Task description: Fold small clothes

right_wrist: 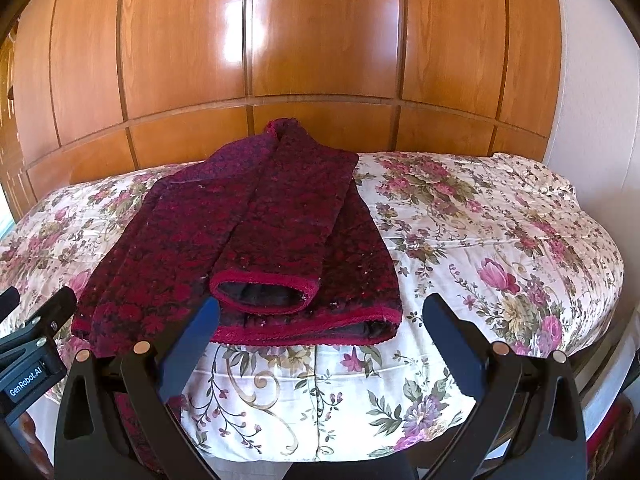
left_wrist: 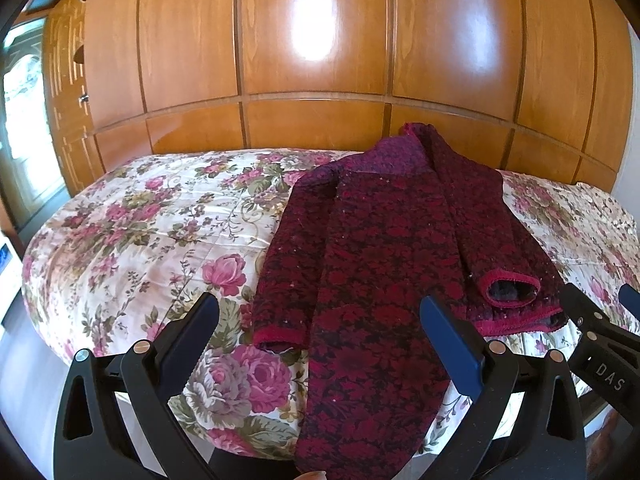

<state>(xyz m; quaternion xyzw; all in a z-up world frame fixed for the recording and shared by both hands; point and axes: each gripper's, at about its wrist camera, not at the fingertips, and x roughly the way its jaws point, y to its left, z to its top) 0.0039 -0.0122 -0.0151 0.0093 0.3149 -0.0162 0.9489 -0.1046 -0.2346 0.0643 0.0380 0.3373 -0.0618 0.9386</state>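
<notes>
Garment [right_wrist: 248, 236], dark red floral, lies partly folded on the bedspread [right_wrist: 480, 232], near edge overhanging. Left gripper [left_wrist: 320, 320] and right gripper [right_wrist: 320, 320] hover spread apart, empty.

The red garment's [left_wrist: 372, 264] hanging end runs off the left wrist view's bottom edge.

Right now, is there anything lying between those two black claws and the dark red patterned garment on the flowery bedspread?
Nothing visible. The left gripper and right gripper are both open just short of the dark red floral-patterned garment, with only floral bedspread around it.
</notes>
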